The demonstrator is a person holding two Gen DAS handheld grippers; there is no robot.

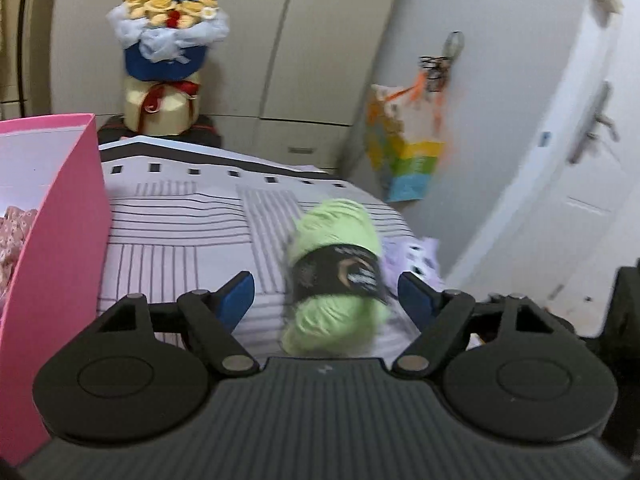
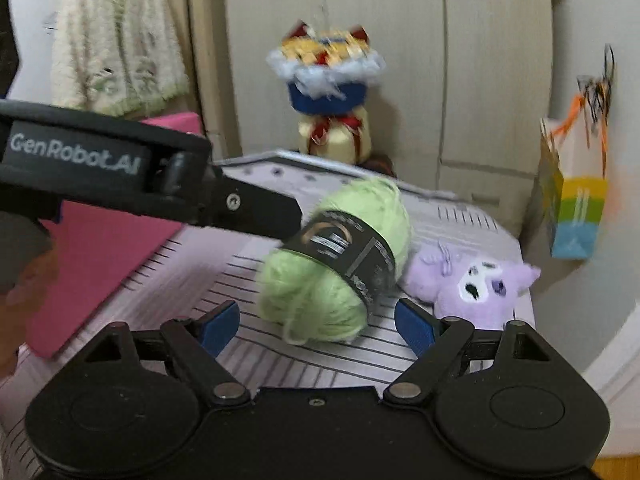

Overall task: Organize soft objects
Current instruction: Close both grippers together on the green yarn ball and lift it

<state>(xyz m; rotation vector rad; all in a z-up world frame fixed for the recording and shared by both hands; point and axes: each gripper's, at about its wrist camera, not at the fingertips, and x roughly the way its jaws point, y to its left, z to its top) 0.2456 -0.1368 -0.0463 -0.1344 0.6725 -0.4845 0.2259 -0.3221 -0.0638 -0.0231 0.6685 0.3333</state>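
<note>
Two blue-padded fingers of the left gripper stand spread wide in the left wrist view, and the green yarn ball lies between them on the striped bedspread. Neither pad touches the yarn; the ball sits nearer the right pad, its black paper band facing the camera. Just beyond it, at the edge of the bed, a sliver of the purple plush toy shows. At the left stands the pink box, open at the top, with a pink floral cloth inside. Behind the bed a flower bouquet stands against the wardrobe, and a rainbow gift bag hangs on the door.

From the right wrist view, the right gripper is likewise spread wide and holds nothing. The yarn ball lies ahead of it, between its fingers but clear of both pads. The left gripper reaches in from the left, one black finger right at the ball's upper side; blur hides whether it touches. The plush toy lies just beside the yarn on the right. The pink box is at the left, and a fluffy cream cardigan hangs in the background.
</note>
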